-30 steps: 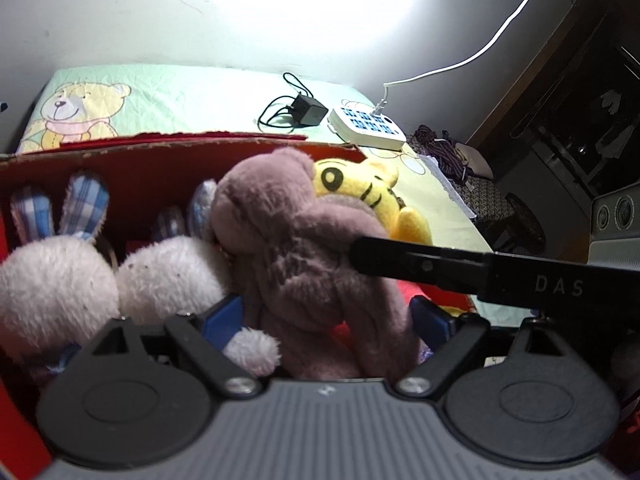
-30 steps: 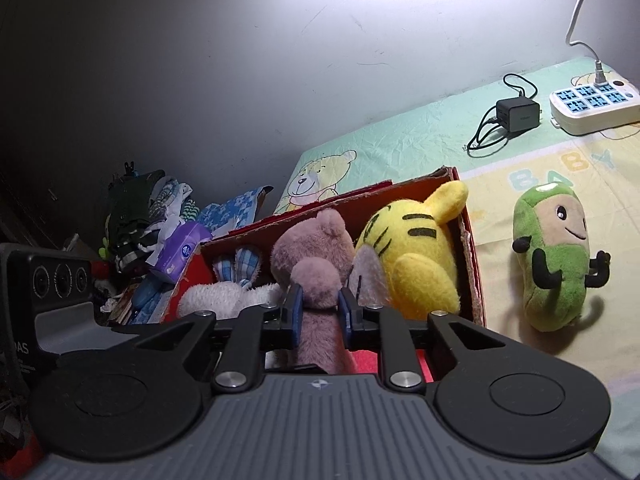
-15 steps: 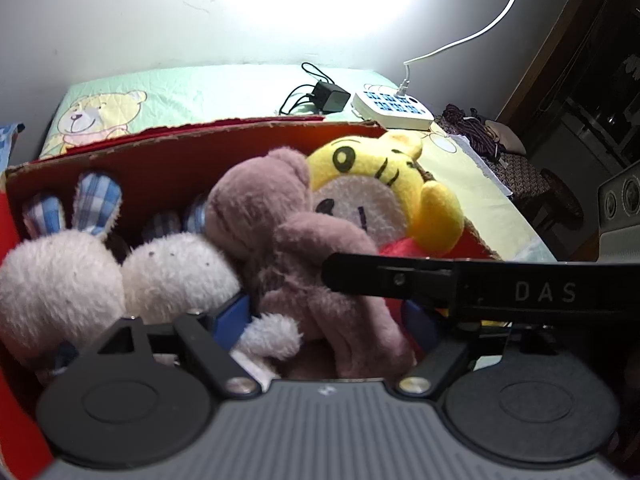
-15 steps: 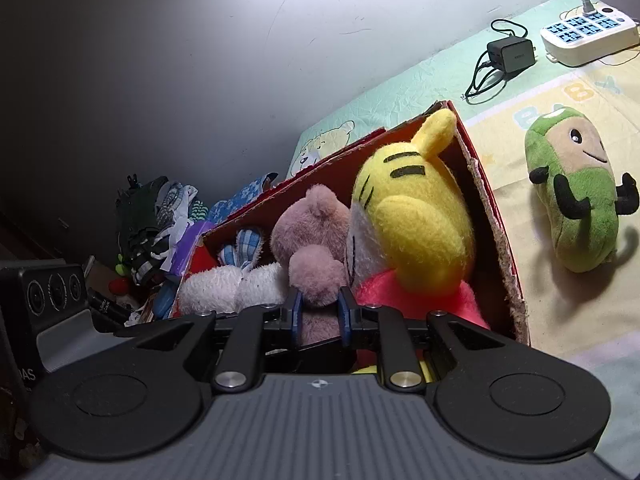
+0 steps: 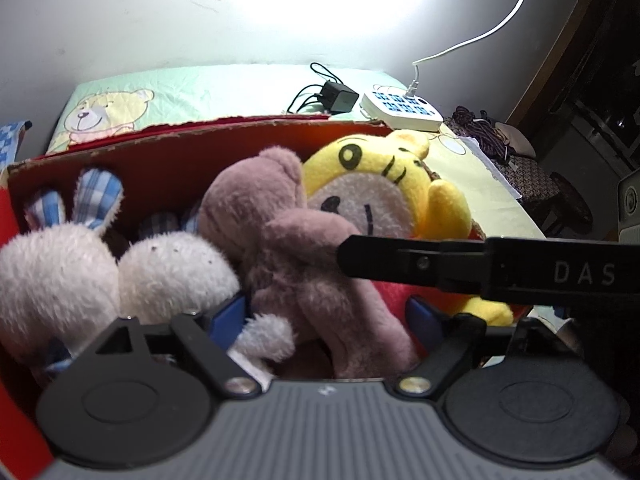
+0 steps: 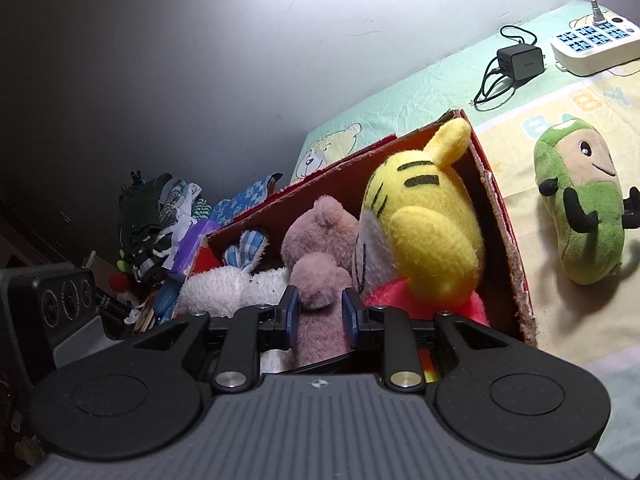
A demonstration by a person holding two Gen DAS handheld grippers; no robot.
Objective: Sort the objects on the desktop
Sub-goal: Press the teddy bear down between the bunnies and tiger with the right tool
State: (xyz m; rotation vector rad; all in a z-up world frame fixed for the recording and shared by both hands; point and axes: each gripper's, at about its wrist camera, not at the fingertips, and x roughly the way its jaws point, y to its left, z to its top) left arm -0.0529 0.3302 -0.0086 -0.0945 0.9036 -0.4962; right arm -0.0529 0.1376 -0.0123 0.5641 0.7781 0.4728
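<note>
A: Right tool [image 6: 318, 314] status?
B: Blue pads are flanking the mauve bear's [image 6: 320, 256] arm. Jaws have just been opening, narrow gap, and I can't tell if the pads are pressing on the plush.
A: Left tool [image 5: 326, 320]?
B: Jaws are standing wide and have just been opening. The bear's [image 5: 288, 248] lower body is sitting between the pads with a gap showing on each side, so it's not gripping. The right tool's black finger is crossing in front of that view from the right, tip at the bear's arm.
A: Where's the bear sitting?
B: Inside the red cardboard box [image 6: 508, 248], mid-row. Yellow tiger plush [image 6: 424, 216] is leaning against it on the box's right end, two white bunnies [image 5: 112, 272] with blue plaid ears are packing the left side.
A: Anything outside the box?
B: Green plush [image 6: 580, 208] is lying on the printed cloth right of the box, well apart from it. Farther back, a black charger [image 6: 520, 62] with coiled cable is sitting beside a white power strip [image 6: 592, 46]. A clutter pile is sitting off the box's left end.
</note>
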